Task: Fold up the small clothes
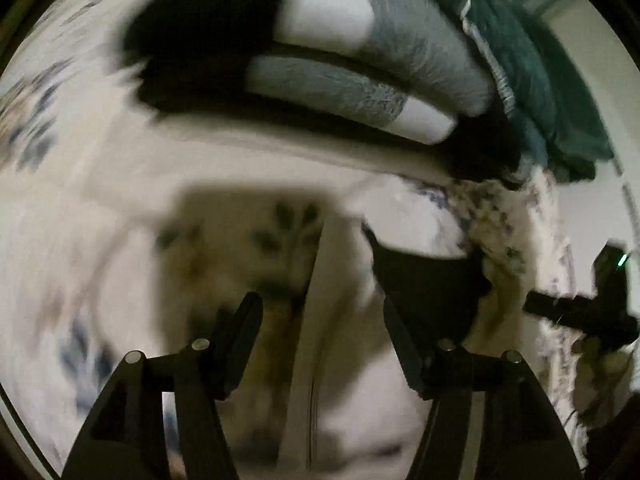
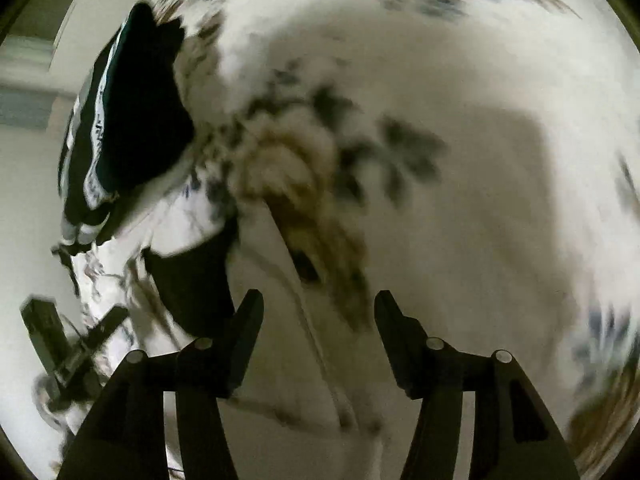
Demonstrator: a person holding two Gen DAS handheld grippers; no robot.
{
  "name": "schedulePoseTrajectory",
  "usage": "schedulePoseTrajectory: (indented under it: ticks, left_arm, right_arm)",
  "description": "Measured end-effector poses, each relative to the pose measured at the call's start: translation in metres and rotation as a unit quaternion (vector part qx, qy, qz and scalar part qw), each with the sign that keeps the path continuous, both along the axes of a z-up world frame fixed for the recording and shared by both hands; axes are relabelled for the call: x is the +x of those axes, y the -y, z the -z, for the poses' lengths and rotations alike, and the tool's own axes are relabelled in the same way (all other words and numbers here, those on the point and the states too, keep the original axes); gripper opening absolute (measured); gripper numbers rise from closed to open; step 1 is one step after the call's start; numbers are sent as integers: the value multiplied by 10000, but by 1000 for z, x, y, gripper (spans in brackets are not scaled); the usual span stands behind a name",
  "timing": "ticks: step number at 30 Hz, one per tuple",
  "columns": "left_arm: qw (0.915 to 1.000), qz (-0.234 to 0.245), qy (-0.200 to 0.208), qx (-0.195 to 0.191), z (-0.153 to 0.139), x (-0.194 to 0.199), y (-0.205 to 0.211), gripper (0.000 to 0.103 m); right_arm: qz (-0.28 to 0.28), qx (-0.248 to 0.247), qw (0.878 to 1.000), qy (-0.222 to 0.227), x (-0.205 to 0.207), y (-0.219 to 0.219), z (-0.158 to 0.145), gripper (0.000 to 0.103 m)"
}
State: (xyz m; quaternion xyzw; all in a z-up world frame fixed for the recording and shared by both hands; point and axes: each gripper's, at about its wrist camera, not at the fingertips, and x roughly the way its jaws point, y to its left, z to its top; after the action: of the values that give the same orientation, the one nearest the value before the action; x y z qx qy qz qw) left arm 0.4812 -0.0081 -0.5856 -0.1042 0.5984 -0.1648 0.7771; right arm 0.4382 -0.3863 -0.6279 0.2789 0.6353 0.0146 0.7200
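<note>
- Both views are smeared, so I read the scene loosely: I'm working over a white floral bedspread [image 1: 100, 184]
- My left gripper [image 1: 320, 332] has its jaws spread wide with nothing between them; only the bedspread and a pale fold line lie below it
- My right gripper [image 2: 318, 328] is likewise spread and empty, hanging over the same printed cloth
- From the left wrist I see a stack of folded items [image 1: 360, 80] at the far side of the bed: grey and white pieces resting on something black, which I take as finished work
- Just beside that stack sits a dark green garment [image 1: 552, 92] with a pale stripe, bunched up; the right wrist shows it too [image 2: 132, 120], and I judge it not yet folded
- A small black piece [image 1: 428, 284] lies on the bedspread close ahead of my left fingers, near the bed's edge; it shows in the right view as well [image 2: 192, 276]. I can't tell whether it's folded
- My estimate: partway through, some pieces stacked, at least the green one and perhaps the black one left, and neither claw engaged on cloth yet
</note>
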Motion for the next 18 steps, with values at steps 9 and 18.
schedulePoseTrajectory:
  ticks: [9, 18]
  left_arm:
    - [9941, 602, 524, 734, -2, 21, 37, 6]
    - [9874, 323, 1351, 760, -96, -76, 4, 6]
  right_arm:
    - [-570, -156, 9979, -273, 59, -38, 18, 5]
    - [-692, -87, 9943, 810, -6, -68, -83, 4]
